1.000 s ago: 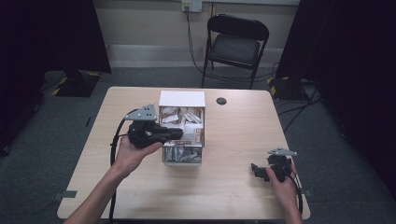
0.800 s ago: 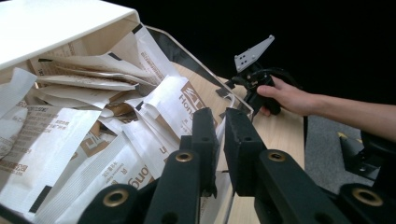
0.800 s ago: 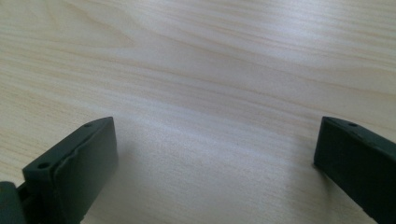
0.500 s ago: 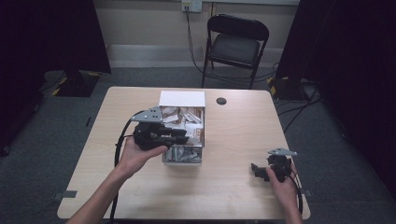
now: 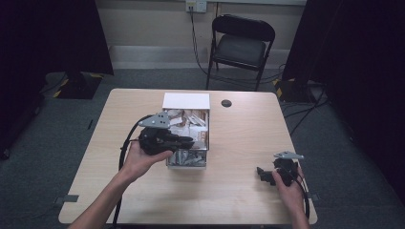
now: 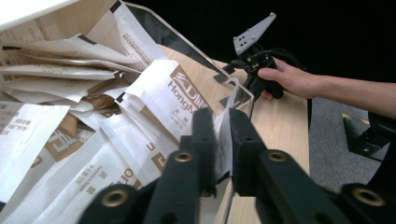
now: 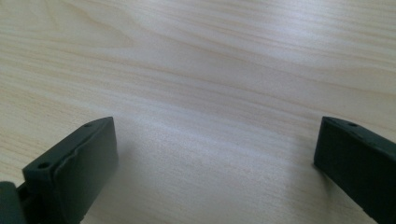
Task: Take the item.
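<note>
A clear box [image 5: 187,160] at the table's middle holds several white and brown paper packets [image 6: 70,140]. My left gripper [image 5: 189,141] reaches into it from the left. In the left gripper view its jaws [image 6: 223,119] have just been closing, and they now pinch the edge of one white packet [image 6: 170,91] printed in brown, next to the box's clear wall [image 6: 233,88]. My right gripper [image 5: 261,173] rests near the table's front right, held by a hand. Its jaws [image 7: 215,140] stand wide apart over bare wood with nothing between them.
A white lid or card [image 5: 186,100] lies behind the clear box. A small black disc [image 5: 226,103] sits on the table [image 5: 248,138] further back. A black folding chair [image 5: 242,43] stands beyond the far edge. The other hand's gripper [image 6: 254,60] shows past the box.
My left gripper has edged a little to the right over the box. The right hand and its gripper have not moved.
</note>
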Available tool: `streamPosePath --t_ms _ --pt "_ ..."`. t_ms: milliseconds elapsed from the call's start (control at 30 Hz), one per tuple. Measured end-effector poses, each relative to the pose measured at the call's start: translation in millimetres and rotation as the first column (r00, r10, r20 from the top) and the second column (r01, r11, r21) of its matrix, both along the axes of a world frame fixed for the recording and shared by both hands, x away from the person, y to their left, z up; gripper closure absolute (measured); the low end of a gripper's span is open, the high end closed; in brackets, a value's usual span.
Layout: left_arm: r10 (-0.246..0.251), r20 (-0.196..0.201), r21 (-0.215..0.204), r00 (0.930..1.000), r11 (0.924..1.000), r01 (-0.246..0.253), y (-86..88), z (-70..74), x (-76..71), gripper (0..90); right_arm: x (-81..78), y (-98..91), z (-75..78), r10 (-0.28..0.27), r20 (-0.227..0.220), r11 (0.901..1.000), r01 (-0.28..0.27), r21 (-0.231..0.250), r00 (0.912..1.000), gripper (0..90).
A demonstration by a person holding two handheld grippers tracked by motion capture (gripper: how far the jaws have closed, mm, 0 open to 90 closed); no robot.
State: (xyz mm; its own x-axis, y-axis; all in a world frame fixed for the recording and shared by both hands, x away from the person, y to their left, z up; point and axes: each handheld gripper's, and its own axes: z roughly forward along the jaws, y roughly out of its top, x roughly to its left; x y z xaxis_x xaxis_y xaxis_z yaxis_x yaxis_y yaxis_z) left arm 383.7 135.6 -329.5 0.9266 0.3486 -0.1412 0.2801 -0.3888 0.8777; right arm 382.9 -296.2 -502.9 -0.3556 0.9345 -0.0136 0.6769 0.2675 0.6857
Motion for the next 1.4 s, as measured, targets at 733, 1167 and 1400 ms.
streamPosePath --t_ms 733,1167,1400 --pt "0.049 -0.047 -0.105 0.9977 0.9931 -0.053 17.0 2.8 5.7 90.0 0.0 0.0 0.0 0.001 0.001 1.0 -0.001 0.0 1.0 0.0" --pt "0.078 -0.039 -0.124 0.9962 0.9889 -0.083 26.5 7.5 6.1 90.0 0.1 0.0 0.0 0.001 0.001 1.0 -0.001 0.0 1.0 0.0" --pt "0.081 -0.041 -0.142 0.9958 0.986 -0.086 32.8 9.8 4.7 90.0 0.1 -0.1 0.0 0.001 0.001 1.0 -0.001 0.0 1.0 0.0"
